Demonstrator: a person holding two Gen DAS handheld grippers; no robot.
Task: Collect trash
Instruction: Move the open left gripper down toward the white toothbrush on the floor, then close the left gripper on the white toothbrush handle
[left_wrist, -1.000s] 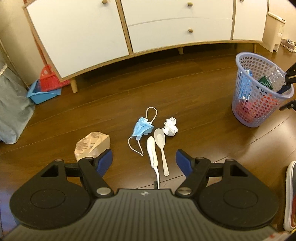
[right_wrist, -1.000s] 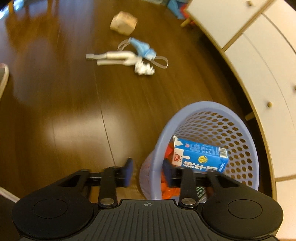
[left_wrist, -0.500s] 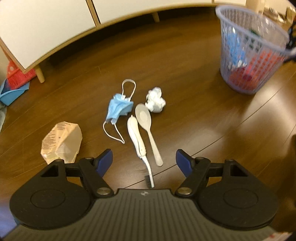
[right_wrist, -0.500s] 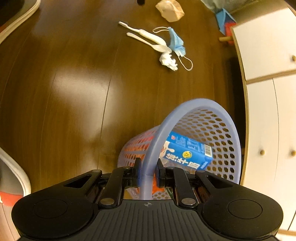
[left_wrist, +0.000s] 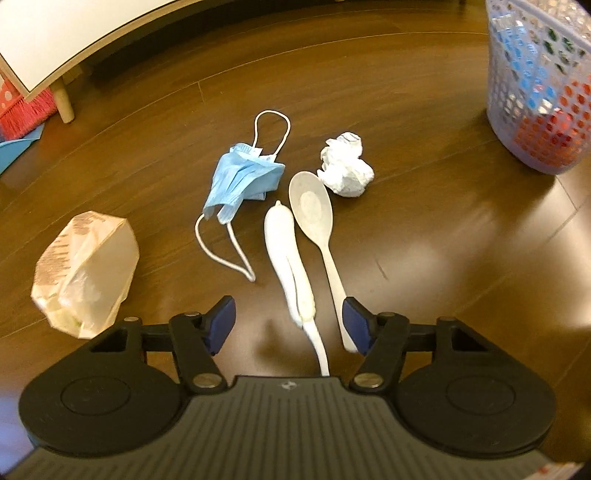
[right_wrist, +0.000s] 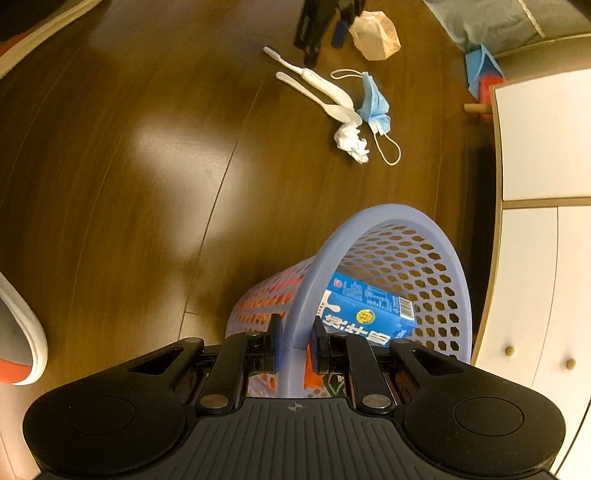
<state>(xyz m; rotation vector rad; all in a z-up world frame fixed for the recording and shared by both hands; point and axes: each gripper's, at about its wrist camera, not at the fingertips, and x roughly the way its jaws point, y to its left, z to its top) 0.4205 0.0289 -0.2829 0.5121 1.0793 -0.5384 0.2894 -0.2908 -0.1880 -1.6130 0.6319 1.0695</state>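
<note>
Left wrist view: the left gripper (left_wrist: 288, 323) hangs spread wide over a white toothbrush (left_wrist: 286, 247) beside a spoon (left_wrist: 314, 214), face mask (left_wrist: 242, 179) and crumpled tissue (left_wrist: 345, 166) on dark wood floor (left_wrist: 424, 110). Right wrist view: the right gripper (right_wrist: 295, 343) clamps the lavender basket (right_wrist: 373, 229) rim by white cabinets (right_wrist: 543, 147)

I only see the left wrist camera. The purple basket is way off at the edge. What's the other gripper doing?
Observer: The right gripper is clamped on the rim of the basket.
Operator: What's inside the basket?
Observer: A blue drink carton lies on top, with something orange underneath.
Operator: Is my gripper near the trash?
Observer: Yes. The right view shows the left gripper just above the toothbrush, beside the paper bag.
</note>
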